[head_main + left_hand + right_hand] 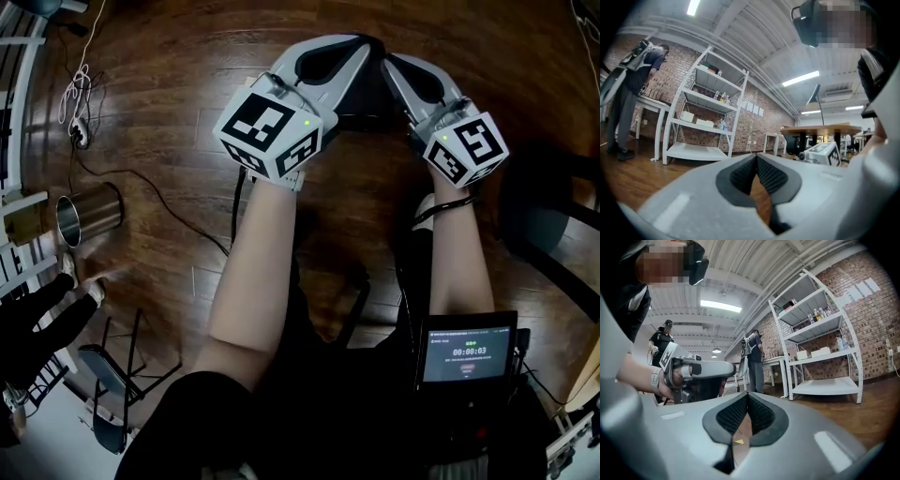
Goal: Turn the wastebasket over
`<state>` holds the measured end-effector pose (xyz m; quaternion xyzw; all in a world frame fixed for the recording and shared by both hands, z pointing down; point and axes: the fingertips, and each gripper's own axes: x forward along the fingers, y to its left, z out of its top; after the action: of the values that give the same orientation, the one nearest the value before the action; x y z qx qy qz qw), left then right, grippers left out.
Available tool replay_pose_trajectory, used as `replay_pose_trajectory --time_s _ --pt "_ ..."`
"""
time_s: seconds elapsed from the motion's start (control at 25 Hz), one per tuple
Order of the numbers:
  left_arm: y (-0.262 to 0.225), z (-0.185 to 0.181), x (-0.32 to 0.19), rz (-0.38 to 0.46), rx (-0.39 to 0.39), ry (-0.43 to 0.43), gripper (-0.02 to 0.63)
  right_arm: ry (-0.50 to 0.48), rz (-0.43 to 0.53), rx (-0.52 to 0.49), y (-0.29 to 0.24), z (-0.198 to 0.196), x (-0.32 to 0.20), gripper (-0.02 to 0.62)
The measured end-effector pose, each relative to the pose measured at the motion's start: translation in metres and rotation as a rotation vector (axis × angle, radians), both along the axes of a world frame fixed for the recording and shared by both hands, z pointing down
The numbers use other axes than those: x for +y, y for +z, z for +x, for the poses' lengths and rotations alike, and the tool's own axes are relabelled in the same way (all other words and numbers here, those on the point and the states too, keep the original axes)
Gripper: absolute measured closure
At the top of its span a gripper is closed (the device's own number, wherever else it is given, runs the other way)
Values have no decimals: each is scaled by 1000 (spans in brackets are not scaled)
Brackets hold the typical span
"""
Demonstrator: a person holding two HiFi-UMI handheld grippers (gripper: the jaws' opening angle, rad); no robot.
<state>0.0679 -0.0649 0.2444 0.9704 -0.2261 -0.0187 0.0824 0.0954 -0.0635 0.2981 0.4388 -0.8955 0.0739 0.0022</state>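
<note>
The wastebasket (89, 214), a shiny metal cylinder, is on the wood floor at the far left of the head view. Its open mouth faces the picture's left edge, and it looks to be standing upright. Both grippers are held level in front of me, far from it. My left gripper (367, 45) is shut, its ribbed pads (745, 176) meeting at the tips with nothing between them. My right gripper (386, 58) is shut and empty too, beside the left one. Each gripper view shows the other gripper: the right gripper (820, 152) and the left gripper (696, 371).
A person's feet (82, 281) stand just beside the wastebasket. A cable and power strip (77, 131) lie on the floor above it, and a chair (117, 375) stands below. A white shelf rack (701, 117), tables and standing people (754, 359) fill the room. A dark chair (553, 225) stands at the right.
</note>
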Motion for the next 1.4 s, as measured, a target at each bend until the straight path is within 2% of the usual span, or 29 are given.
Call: replay_pose_trajectory --time_s 0.12,0.24,0.32,0.44,0.68,0.76,1.0,1.12,1.2,1.28,1.4 --pt "-2 3 3 -2 7 3 603 -10 1 22 2 0 7 586" --pt "7 7 -26 -6 9 -13 603 -24 -17 27 20 3 -19 586" --pt "17 9 -51 -12 2 -21 603 -22 -47 4 37 6 -45 586" --pt "26 10 -78 -22 -1 -34 603 14 -117 -87 58 16 -75 585" --pt "27 19 -85 -31 9 -27 603 126 -338 -381 115 42 -88 584" --pt "27 21 -83 -27 3 -20 603 167 -379 -467 133 49 -88 584" --pt "27 14 -83 -31 13 -34 603 310 -406 -773 171 67 -82 584" --pt "25 11 -83 -31 22 -37 603 459 -435 -1020 207 83 -67 584" --pt "22 9 -84 -28 32 -42 604 521 -432 -1156 225 88 -57 584" --pt "20 8 -84 -29 39 -44 603 550 -426 -1224 241 87 -48 584" --pt "20 8 -84 -31 44 -43 603 597 -439 -1274 263 83 -36 584"
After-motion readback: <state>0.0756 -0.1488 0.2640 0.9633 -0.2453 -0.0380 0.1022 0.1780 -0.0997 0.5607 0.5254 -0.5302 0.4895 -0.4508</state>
